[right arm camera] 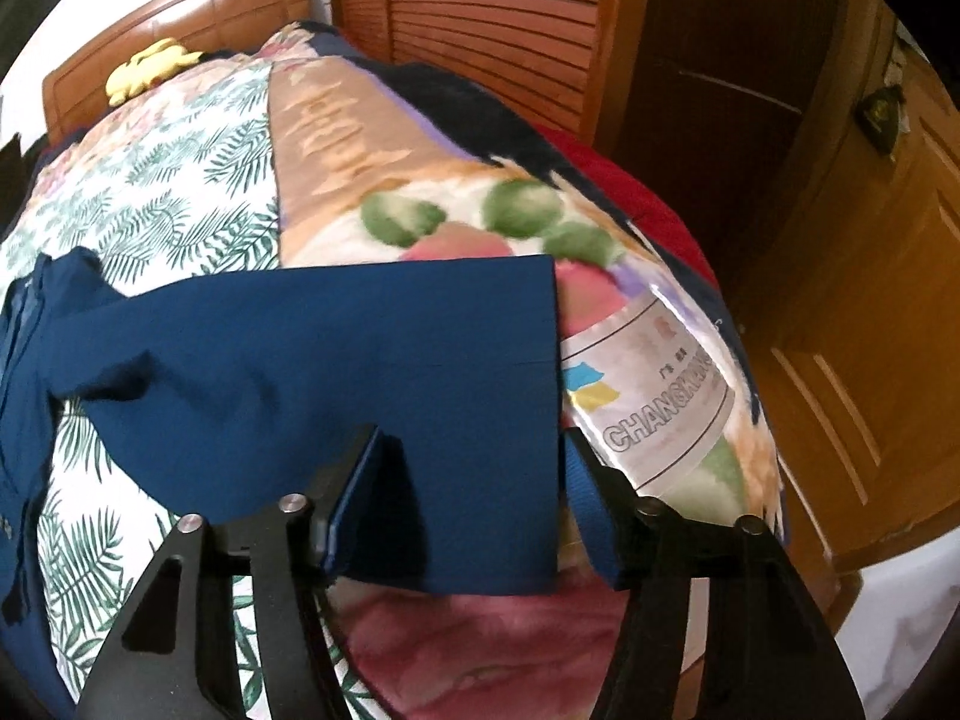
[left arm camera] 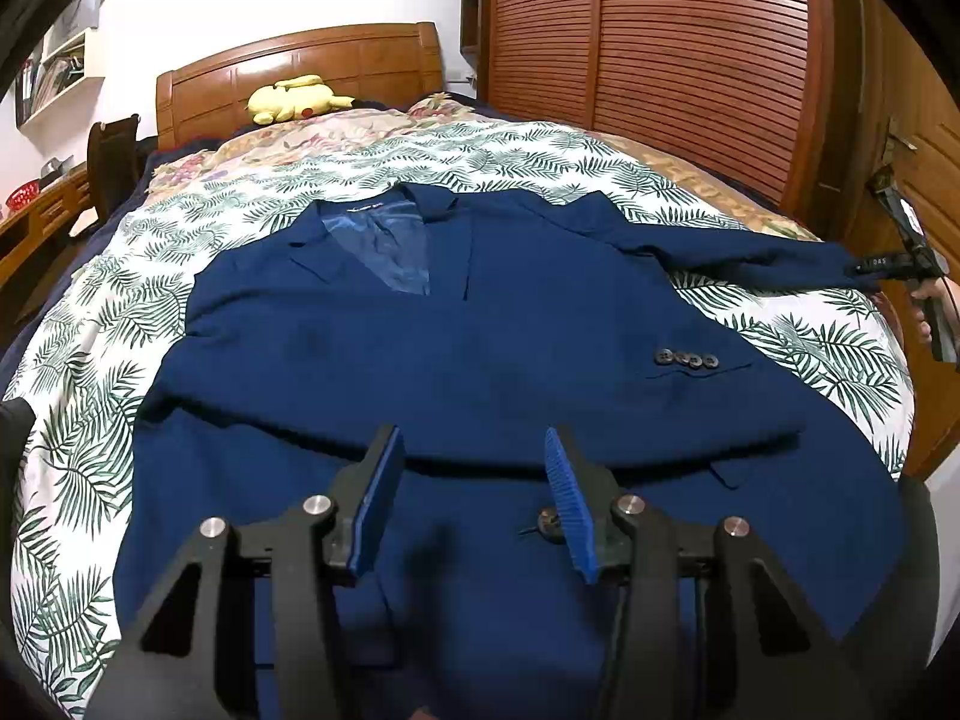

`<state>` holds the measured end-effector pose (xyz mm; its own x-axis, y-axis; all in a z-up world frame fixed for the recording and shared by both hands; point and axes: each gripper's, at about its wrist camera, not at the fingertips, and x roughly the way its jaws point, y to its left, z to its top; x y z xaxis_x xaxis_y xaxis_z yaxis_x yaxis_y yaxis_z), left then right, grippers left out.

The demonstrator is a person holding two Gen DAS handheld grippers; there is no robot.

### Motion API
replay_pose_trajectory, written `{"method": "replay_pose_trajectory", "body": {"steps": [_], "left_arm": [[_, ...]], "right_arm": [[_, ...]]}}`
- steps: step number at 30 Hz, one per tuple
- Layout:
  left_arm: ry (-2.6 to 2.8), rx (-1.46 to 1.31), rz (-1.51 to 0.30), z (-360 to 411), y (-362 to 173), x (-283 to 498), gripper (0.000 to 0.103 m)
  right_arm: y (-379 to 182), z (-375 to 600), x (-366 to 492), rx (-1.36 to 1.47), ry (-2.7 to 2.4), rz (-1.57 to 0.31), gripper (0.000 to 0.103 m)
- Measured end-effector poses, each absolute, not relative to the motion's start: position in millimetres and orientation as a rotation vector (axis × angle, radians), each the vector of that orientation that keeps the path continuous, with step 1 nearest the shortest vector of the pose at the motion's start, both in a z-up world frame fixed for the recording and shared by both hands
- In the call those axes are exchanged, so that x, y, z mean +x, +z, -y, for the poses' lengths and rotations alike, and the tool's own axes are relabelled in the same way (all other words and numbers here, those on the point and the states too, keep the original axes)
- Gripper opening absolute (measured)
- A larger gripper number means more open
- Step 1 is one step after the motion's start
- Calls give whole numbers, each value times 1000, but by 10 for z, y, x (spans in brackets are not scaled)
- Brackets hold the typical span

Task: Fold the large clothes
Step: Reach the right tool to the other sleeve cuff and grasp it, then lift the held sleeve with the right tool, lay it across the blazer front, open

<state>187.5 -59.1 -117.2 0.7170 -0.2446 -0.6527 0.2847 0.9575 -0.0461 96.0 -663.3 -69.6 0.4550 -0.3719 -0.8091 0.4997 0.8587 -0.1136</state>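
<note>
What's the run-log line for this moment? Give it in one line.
left gripper: open, over jacket | right gripper: open, straddling sleeve cuff

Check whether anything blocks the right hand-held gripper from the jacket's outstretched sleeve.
Nothing visible does. The sleeve end already lies between the open pads of the right hand-held gripper, flat on the bed cover. Only the floral blanket lies beside and beneath it, not in the way.
</note>
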Motion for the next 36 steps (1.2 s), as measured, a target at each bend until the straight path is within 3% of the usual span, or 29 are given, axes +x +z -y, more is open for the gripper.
{"method": "replay_pose_trajectory", "body": {"steps": [2,4,7,11,25,36], "left_arm": [[-294,60,-714,582,-1175,1871,48],[-293,61,-714,580,-1175,1869,48],[-292,59,-713,570,-1171,1865,48],[-286,53,-707,509,-1148,1838,48],[-271,22,-658,188,-968,1625,49],[-241,-1,-627,-109,-870,1464,49]], "right_arm": [[-698,6603,983,132,-531,-967,52],[-693,6557,1007,112,-511,-975,30],[-664,6431,1070,59,-478,-1005,14],[-441,6250,1142,2,-475,-974,12],[1140,4843,1623,-265,-332,-656,10],[1415,3424,2129,-423,-129,-554,10]]}}
